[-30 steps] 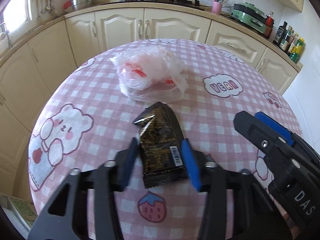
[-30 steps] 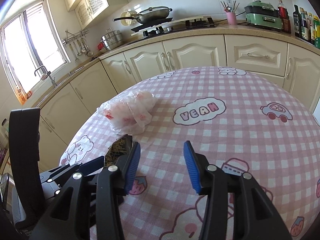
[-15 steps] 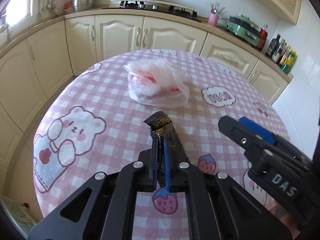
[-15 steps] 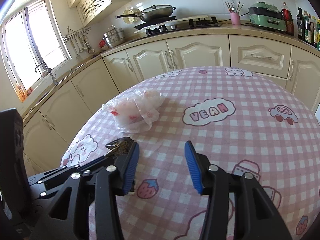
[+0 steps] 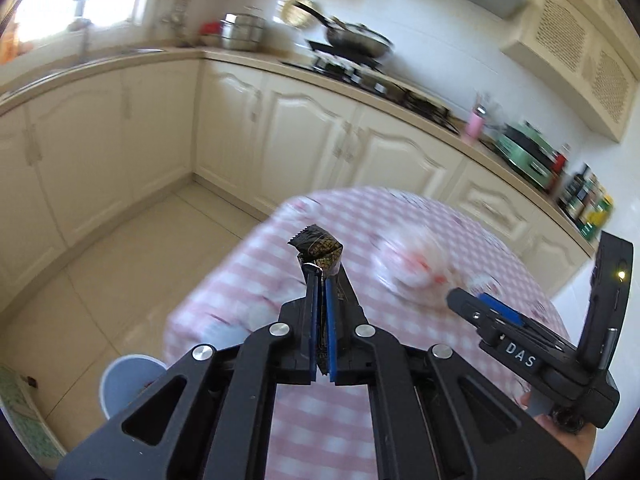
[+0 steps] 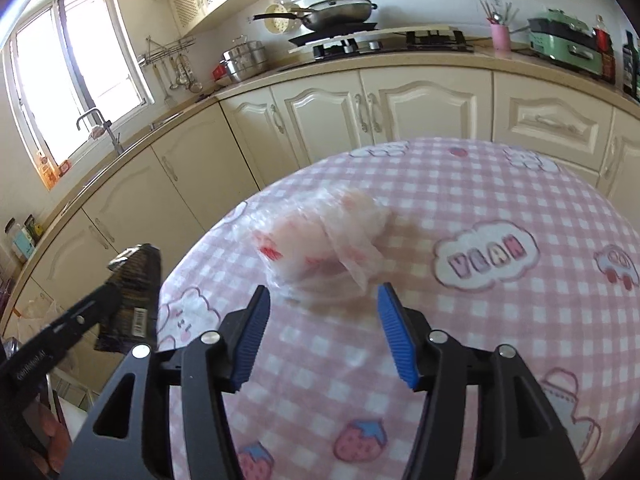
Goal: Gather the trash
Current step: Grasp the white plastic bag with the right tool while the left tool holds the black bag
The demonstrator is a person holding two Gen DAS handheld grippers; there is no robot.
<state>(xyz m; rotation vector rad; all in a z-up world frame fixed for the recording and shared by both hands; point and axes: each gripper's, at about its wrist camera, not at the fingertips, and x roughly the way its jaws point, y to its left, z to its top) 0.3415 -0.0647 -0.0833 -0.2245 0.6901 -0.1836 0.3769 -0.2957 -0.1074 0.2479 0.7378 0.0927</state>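
Left wrist view: my left gripper [image 5: 320, 280] has its blue pads pinched tight on a black snack wrapper [image 5: 318, 249], which sticks up past the fingertips, lifted clear of the table [image 5: 320, 420] and hanging over its edge toward the tiled floor. A pale round bin [image 5: 128, 380] sits on the floor below, at the lower left. The table wears a pink checked cloth with cartoon prints. On it lies a crumpled clear plastic bag [image 6: 320, 240] with red printing, near the table's far side. My right gripper [image 6: 320, 328] hovers just short of that bag, its jaws opening, with nothing between the pads. In the right wrist view, the wrapper [image 6: 134, 292] shows at the left, off the table edge
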